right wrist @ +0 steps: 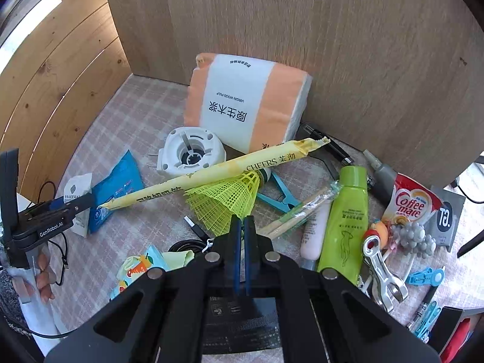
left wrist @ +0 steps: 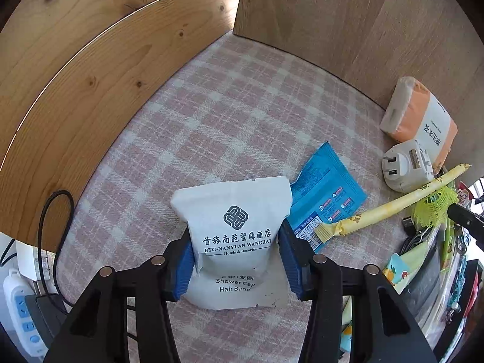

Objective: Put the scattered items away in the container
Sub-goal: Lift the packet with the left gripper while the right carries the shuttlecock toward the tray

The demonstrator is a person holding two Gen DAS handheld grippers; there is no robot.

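On the left, the left hand-held gripper (left wrist: 236,260) is straddling a white shower-cap packet (left wrist: 236,242) lying on the checked surface (left wrist: 211,121), its blue pads (left wrist: 181,267) touching the packet's edges, grasping it. A blue sachet (left wrist: 326,199) is lying just right of it. Further right, the right hand-held gripper (right wrist: 242,227) is clenching the yellow-green net shuttlecock (right wrist: 227,196), which is lying under a long yellow paper tube (right wrist: 211,172).

Right tongs (right wrist: 242,227) pinching yellow-green shuttlecock (right wrist: 225,201), green bottle (right wrist: 345,220) beside
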